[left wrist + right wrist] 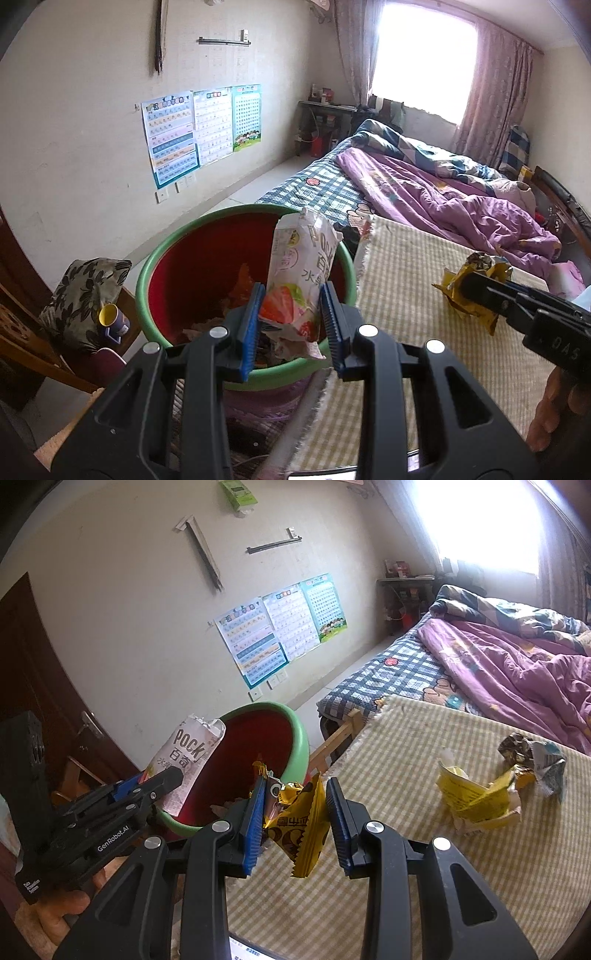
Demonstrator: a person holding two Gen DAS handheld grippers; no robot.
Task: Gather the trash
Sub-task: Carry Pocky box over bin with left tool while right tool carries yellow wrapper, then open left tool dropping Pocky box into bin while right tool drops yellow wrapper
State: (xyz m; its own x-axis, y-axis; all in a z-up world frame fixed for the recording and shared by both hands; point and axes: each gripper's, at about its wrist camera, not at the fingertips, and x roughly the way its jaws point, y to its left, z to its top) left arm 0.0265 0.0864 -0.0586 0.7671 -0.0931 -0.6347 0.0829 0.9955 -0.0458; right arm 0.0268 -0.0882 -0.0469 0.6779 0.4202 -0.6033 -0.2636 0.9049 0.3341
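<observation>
Foil-lined Pocky wrapper (pixel 301 280), long axis upright, is clamped in the left gripper (pixel 291 325) directly above the green-rimmed bin (pixel 155 258), while the right gripper (pixel 295 821), pinching a yellow wrapper (pixel 303 823), sits beside the rim over the table.

A counter under a yellow-checked woven cloth (pixel 388 867) carries a crumpled yellow wrapper (pixel 476 801) beside a dark crumpled foil wrapper (pixel 532 755).
</observation>
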